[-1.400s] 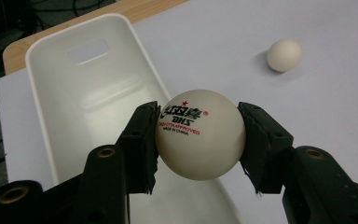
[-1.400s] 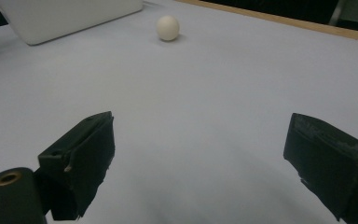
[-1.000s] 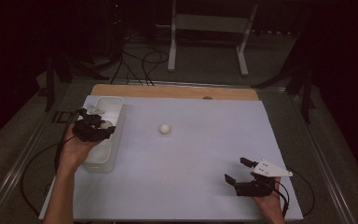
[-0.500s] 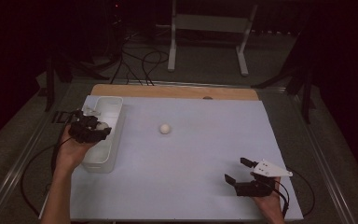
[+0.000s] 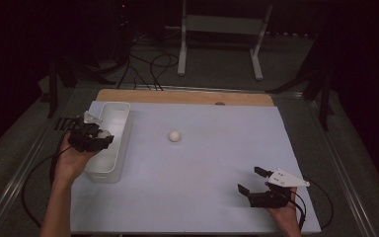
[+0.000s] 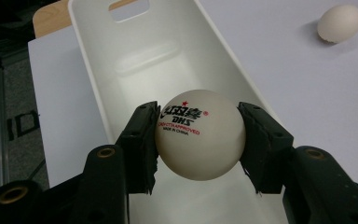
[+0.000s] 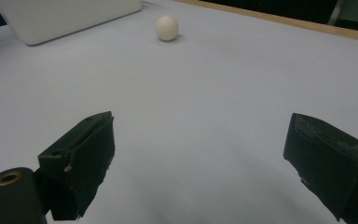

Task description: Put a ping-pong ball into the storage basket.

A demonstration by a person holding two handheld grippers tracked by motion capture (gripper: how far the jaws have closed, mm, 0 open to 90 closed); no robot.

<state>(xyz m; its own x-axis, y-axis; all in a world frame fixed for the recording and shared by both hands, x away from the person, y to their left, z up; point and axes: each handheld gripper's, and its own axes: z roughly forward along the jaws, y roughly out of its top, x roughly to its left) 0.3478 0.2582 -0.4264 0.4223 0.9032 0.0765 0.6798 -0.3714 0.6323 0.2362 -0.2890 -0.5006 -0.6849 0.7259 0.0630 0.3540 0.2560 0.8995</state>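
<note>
High view: dim overall. The pale table sheet (image 5: 202,163) is the one evenly lit surface; floor and background fall to near black, with detail lost in the corners. The picture is soft and grainy, with no glare.

Left gripper view: bright, light from above. The ping-pong ball (image 6: 199,134) is sharp, its printing legible, underside shaded. The white bin (image 6: 135,60) shows a mild sheen on its floor. The egg (image 6: 339,23) casts a soft shadow and is slightly soft. Nearest jaw parts blur.

Right gripper view: even, cool light. Near jaws are out of focus; the distant egg (image 7: 167,27) is soft, with a faint shadow beneath.
</note>
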